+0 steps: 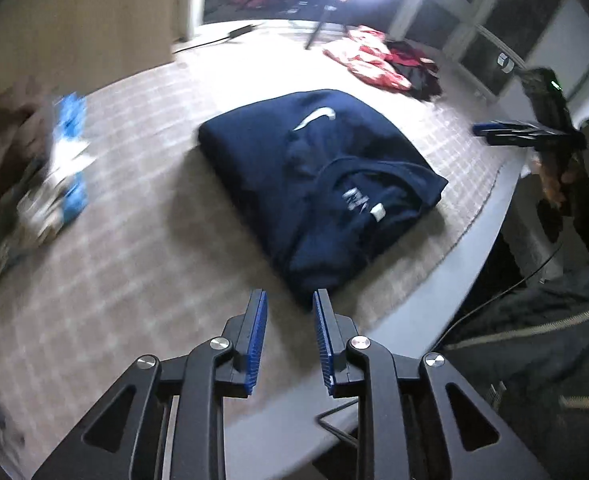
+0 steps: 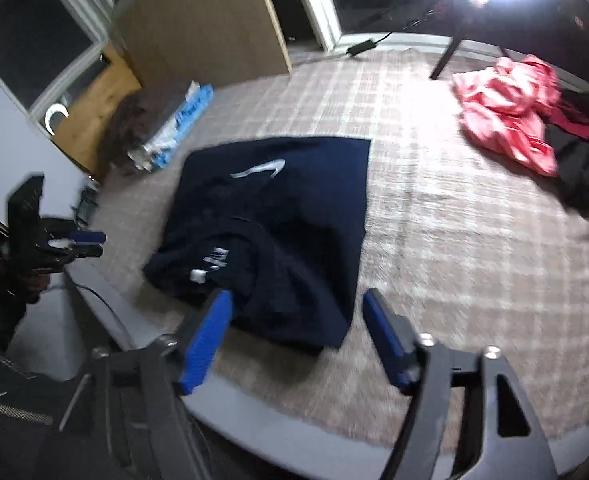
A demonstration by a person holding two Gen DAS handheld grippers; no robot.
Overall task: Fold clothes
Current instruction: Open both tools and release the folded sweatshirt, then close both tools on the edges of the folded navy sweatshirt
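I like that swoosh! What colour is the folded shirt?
Dark navy shirt, clearest in the left wrist view.

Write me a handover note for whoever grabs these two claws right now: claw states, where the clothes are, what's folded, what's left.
Left claw: open, holding nothing, hovering above the near edge of the navy shirt.
Right claw: open wide, holding nothing, above the shirt's near edge.
Navy shirt: folded into a rectangle, logo up, collar toward you, on the plaid cloth.
Done: judging by its shape, this shirt looks folded.
Left: the pink-red garment and a dark one lie crumpled in a pile at the far right. Likely next.
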